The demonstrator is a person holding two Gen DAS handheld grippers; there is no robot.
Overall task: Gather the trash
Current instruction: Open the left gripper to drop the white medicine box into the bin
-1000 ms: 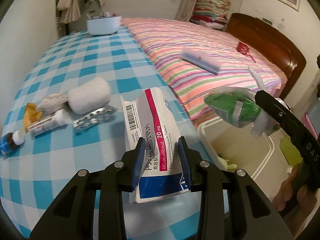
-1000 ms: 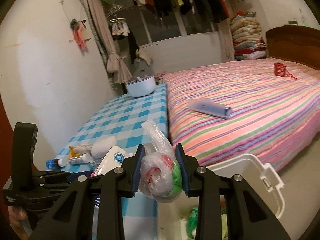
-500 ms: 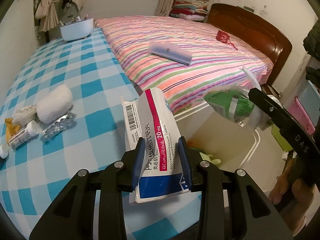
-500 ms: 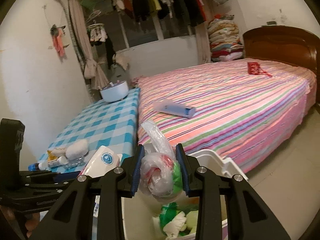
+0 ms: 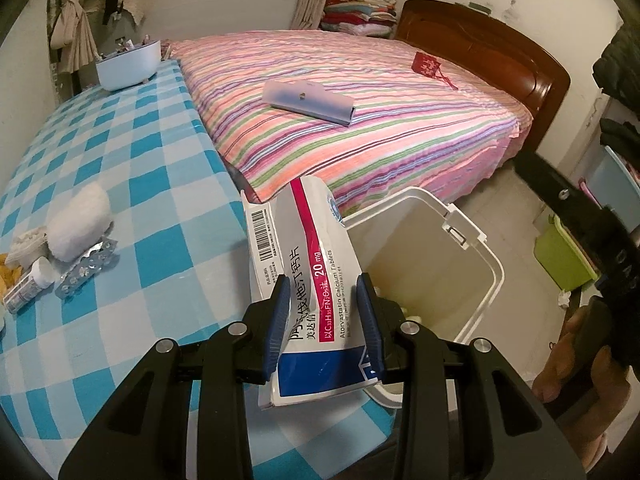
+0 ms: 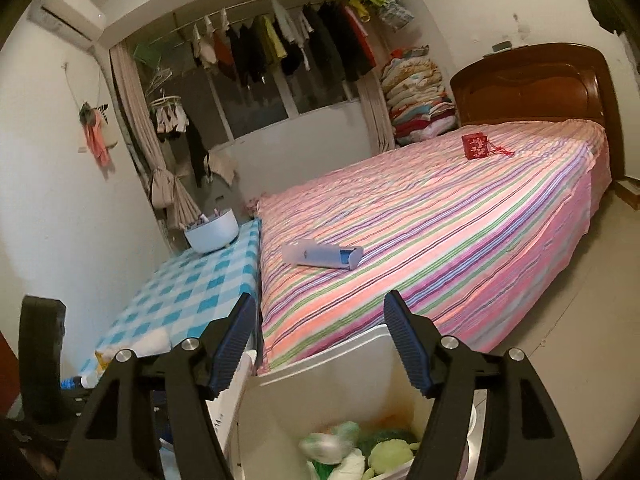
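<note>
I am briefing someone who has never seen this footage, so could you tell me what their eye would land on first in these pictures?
First, the medicine box, clamped upright in the left gripper at the edge of the blue checked table. Next, the right gripper, wide open and empty above the white bin, where bagged trash lies. Behind everything stretches the striped bed.

Left wrist view looks down over the blue-checked table [image 5: 120, 184] toward the white plastic bin [image 5: 472, 240]; right wrist view hovers close above that bin [image 6: 352, 352]; both share the pink striped bed [image 5: 360, 112].
</note>
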